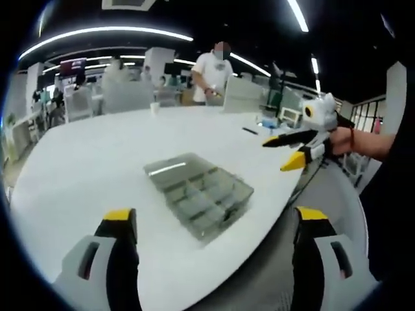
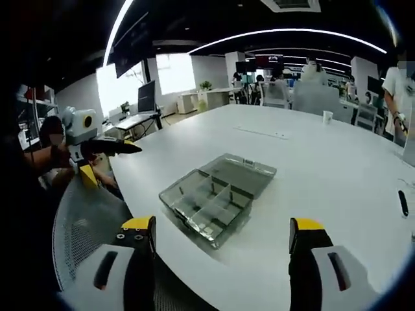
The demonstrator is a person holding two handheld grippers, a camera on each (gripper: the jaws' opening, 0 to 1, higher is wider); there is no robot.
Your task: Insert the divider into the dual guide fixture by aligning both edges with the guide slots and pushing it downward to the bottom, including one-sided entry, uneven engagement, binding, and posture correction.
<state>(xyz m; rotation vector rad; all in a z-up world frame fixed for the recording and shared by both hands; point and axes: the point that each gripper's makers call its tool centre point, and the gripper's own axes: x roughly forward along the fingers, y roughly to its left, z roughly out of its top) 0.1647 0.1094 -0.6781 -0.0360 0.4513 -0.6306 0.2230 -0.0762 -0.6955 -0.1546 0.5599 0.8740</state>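
A clear grey compartment box (image 1: 201,197) (image 2: 211,204) lies near the front edge of the white table (image 1: 84,162) (image 2: 324,175). Its lid (image 1: 170,167) (image 2: 243,170) is folded open flat behind it. Thin dividers stand inside the box; I cannot tell a loose one. My left gripper (image 1: 215,223) is open and empty, just short of the box. It also shows in the right gripper view as the left gripper (image 2: 113,162), off the table's edge in a hand. My right gripper (image 2: 222,227) (image 1: 279,154) is open, empty and held above the table edge.
A grey mesh chair (image 2: 81,227) sits under the near table edge. A black pen (image 2: 403,202) (image 1: 249,131) and a paper cup (image 2: 327,116) (image 1: 154,108) lie farther out on the table. A person (image 1: 211,71) stands beyond the far side.
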